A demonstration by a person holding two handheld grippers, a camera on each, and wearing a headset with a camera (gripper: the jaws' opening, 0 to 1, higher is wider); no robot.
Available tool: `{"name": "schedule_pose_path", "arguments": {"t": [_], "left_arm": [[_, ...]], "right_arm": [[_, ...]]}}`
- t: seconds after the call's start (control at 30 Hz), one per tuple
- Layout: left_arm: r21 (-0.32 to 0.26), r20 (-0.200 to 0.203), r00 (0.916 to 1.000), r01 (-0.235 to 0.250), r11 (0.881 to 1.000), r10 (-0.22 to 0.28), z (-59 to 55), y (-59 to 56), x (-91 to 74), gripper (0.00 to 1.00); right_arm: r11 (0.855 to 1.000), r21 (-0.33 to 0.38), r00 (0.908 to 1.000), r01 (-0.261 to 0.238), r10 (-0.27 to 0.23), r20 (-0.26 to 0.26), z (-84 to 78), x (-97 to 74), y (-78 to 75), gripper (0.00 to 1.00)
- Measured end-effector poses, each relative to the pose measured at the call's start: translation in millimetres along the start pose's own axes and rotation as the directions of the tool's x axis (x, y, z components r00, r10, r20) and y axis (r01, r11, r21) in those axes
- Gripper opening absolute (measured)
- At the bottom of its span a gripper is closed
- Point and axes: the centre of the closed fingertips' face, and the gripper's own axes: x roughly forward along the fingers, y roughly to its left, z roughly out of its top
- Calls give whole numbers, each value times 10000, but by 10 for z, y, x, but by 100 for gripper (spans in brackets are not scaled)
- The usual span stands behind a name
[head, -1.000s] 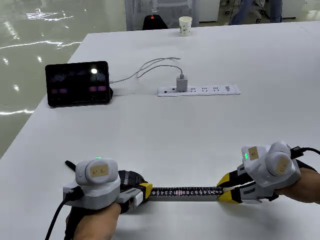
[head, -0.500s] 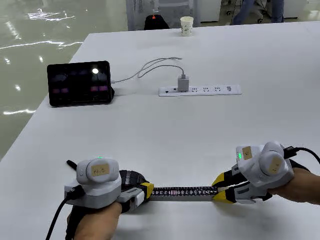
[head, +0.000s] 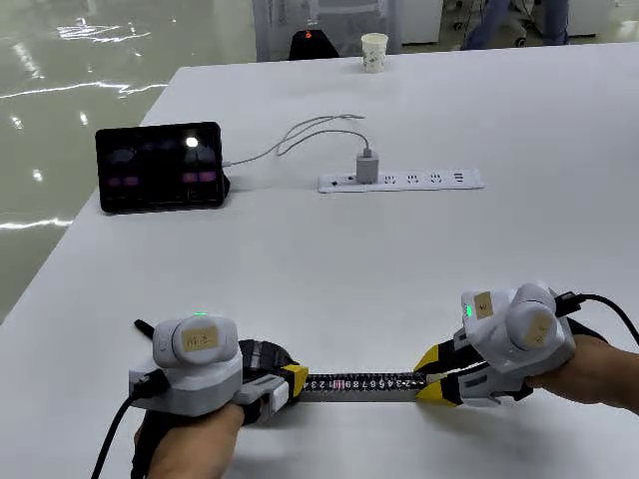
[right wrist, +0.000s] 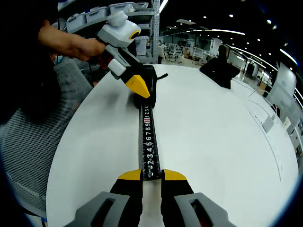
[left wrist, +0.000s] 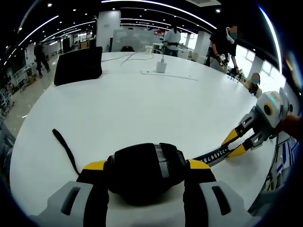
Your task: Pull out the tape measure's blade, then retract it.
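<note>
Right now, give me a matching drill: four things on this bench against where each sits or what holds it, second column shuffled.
1. tape measure case
2. blade
3. tablet
4. paper cup

A. at the far edge of the table
B. clamped in the left gripper
C. tip pinched by the right gripper
D. standing near the table's left edge

Pairs: 1-B, 2-C, 3-D, 4-A
</note>
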Motion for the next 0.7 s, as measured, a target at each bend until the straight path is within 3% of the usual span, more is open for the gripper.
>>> {"name": "schedule_pose_path", "arguments": {"t": [0.7], "left_arm": [[-56,-16,10000,66,10000,-66,0,1,-3,59]], "right_arm": [[10000,-37,9999,-75,76,108,108,96,-1,10]]}}
